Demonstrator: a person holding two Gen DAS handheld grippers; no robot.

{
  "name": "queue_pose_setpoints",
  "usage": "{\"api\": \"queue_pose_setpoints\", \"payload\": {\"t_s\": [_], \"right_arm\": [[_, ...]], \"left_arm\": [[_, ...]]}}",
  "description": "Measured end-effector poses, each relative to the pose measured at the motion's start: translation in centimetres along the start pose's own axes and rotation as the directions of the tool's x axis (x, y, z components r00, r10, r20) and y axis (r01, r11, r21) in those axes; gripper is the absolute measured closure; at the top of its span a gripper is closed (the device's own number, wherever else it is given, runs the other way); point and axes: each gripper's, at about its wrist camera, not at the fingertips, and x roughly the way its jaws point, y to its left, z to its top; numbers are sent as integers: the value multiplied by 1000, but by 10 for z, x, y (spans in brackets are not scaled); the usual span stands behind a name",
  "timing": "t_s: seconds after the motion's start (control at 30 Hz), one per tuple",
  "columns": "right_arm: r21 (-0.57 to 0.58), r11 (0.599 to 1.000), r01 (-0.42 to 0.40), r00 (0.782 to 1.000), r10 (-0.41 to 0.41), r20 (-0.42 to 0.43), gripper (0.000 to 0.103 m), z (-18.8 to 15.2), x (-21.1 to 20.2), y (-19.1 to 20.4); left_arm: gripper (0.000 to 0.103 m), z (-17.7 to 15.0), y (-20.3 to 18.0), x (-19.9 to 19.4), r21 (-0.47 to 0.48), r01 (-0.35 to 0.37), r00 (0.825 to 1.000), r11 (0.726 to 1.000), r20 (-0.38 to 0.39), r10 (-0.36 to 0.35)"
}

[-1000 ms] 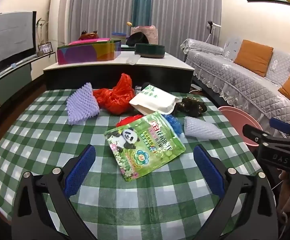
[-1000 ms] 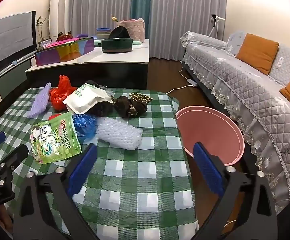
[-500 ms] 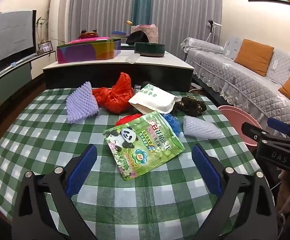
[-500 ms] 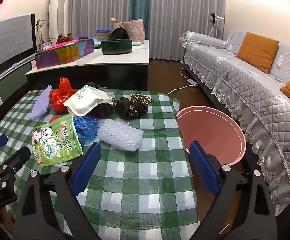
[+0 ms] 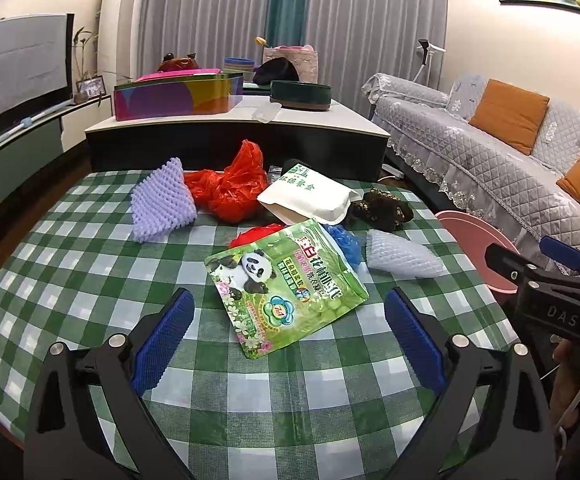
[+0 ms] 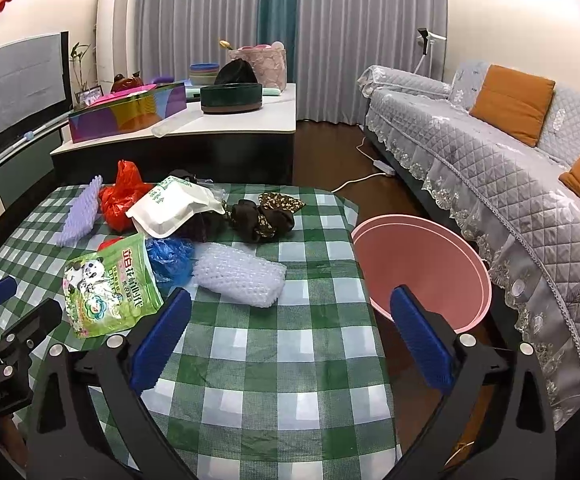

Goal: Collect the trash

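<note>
Trash lies on the green checked table (image 5: 90,280): a green panda pouch (image 5: 286,284) (image 6: 110,292), a white foam net (image 5: 402,258) (image 6: 238,278), a purple foam net (image 5: 162,200), a red plastic bag (image 5: 230,188), a white food box (image 5: 310,196), a blue bag (image 6: 170,256) and a dark cloth bundle (image 6: 266,216). My left gripper (image 5: 288,296) hangs open just short of the pouch. My right gripper (image 6: 290,294) hovers near the white net and the table's right edge, its jaws opening with nothing between them.
A pink basin (image 6: 422,264) stands on the floor beside the table's right edge. Behind the table is a low black cabinet (image 5: 234,148) with a colourful box (image 5: 178,94) and a dark green bowl (image 5: 300,94). A grey sofa (image 6: 510,168) fills the right side.
The right gripper's jaws stand slightly wider than half a second ago. Both grippers stay in place and the trash has not moved.
</note>
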Motion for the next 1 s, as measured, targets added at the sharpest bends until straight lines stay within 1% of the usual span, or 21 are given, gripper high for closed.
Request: {"api": "queue_pose_setpoints", "payload": {"t_s": [1.0], "right_arm": [[-10,1000,4,1000,-4,8,5,0,-3,3]], "left_arm": [[10,0,-3,0,7,9,1000,1000,-2,-9]]}}
